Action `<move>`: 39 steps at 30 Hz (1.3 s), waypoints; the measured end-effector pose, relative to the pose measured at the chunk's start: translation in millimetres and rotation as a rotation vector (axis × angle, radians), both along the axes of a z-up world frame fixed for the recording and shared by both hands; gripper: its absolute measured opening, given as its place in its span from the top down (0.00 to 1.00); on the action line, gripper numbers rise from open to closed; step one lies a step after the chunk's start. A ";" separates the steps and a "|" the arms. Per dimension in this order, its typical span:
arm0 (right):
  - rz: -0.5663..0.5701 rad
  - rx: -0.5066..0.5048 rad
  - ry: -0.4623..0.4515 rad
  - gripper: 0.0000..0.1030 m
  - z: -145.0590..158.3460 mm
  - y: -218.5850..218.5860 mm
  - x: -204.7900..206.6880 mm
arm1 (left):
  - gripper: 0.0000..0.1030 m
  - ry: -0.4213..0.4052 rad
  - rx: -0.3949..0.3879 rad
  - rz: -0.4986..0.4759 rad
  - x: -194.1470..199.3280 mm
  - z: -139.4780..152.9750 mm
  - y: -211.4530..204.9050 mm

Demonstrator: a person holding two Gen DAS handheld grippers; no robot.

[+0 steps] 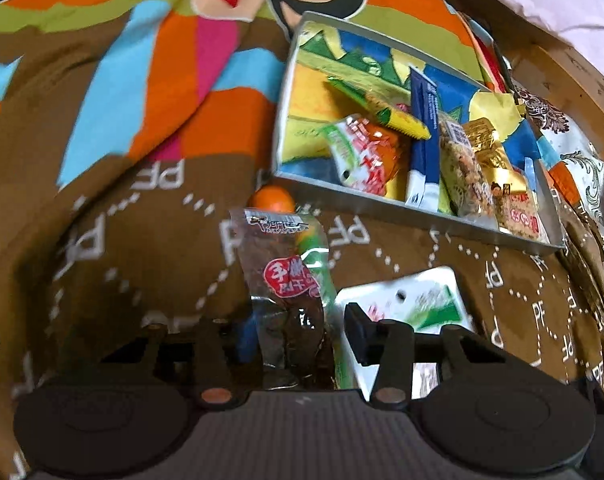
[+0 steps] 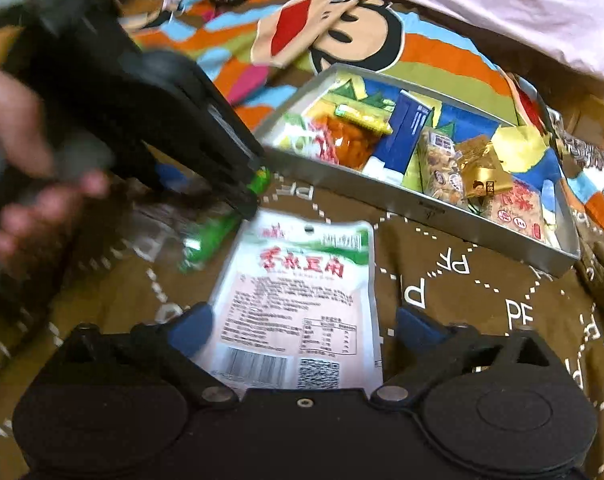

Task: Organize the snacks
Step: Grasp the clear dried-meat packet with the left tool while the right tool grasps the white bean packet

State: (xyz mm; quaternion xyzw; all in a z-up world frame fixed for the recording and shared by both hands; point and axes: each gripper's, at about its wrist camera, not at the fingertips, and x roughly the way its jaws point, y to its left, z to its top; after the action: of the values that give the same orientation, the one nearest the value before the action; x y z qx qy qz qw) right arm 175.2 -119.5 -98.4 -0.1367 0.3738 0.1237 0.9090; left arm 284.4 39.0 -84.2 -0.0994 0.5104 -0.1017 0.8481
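A grey tin tray point(image 1: 382, 206) point(image 2: 454, 220) lies on the brown bedspread and holds several snack packets. In the left wrist view, my left gripper point(image 1: 297, 336) is open around a clear packet of dark snack with a red label point(image 1: 285, 280), with a green packet point(image 1: 318, 264) beside it. An orange point(image 1: 271, 199) sits just before the tray. A white tofu packet point(image 1: 406, 300) point(image 2: 302, 300) lies flat on the cloth. My right gripper point(image 2: 302, 328) is open, its blue-padded fingers point(image 2: 191, 330) on either side of the white packet's near end.
The patterned bedspread point(image 1: 101, 100) covers the surface. A pink sheet point(image 2: 422, 8) lies behind the tray. A wooden frame point(image 1: 570, 76) runs at the far right. In the right wrist view the left gripper and the hand point(image 2: 29, 152) fill the left side.
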 end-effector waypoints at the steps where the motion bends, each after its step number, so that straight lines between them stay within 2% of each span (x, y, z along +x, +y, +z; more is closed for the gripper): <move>1: 0.003 -0.002 0.002 0.01 -2.2 0.1 -0.1 | 0.53 0.000 0.003 0.003 -3.7 1.0 0.8; 5: 0.018 0.064 0.009 0.01 -1.5 -1.2 -4.2 | 0.53 -0.001 0.030 -0.006 -15.4 5.1 -0.8; 12: 0.052 -0.006 -0.031 0.01 -10.9 8.6 -8.4 | 0.54 0.037 0.062 -0.023 -25.4 6.8 -0.4; 16: 0.014 0.021 -0.028 0.01 -15.3 6.3 2.5 | 0.54 0.060 0.126 -0.128 -29.6 10.1 -3.2; 20: -0.047 0.067 -0.018 0.09 -15.4 -3.6 8.6 | 0.54 0.079 0.089 -0.127 -30.3 5.1 3.6; 23: -0.041 0.022 -0.069 0.24 -11.0 -0.3 1.3 | 0.54 0.073 0.080 -0.117 -27.0 4.0 3.2; 25: -0.024 -0.007 -0.085 0.30 -8.8 3.9 -2.8 | 0.54 0.061 0.080 -0.121 -27.1 5.3 2.8; 28: -0.015 -0.020 -0.089 0.29 -10.6 5.0 -2.2 | 0.54 0.060 0.062 -0.110 -27.4 8.0 5.1; 31: -0.017 0.017 -0.072 0.13 -14.4 -1.1 7.3 | 0.54 0.061 0.026 -0.089 -26.8 11.2 10.0; 33: -0.046 0.102 -0.012 0.07 -20.3 -11.9 20.0 | 0.54 0.055 0.007 -0.083 -25.7 12.7 11.2; 35: -0.074 0.176 -0.007 0.08 -21.9 -20.2 26.3 | 0.54 0.048 -0.004 -0.084 -24.4 13.8 10.7; 37: -0.070 0.161 -0.027 0.13 -20.3 -16.5 26.5 | 0.54 0.043 -0.015 -0.089 -23.6 14.9 8.6; 39: -0.047 0.111 -0.060 0.23 -17.0 -7.0 20.7 | 0.54 0.036 -0.026 -0.097 -24.4 16.2 6.9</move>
State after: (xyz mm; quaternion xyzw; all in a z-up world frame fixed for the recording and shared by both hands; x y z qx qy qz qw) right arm 195.9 -126.5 -115.5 -0.0807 0.3420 0.1186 0.9287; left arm 260.0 45.9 -67.9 -0.0873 0.5283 -0.1473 0.8316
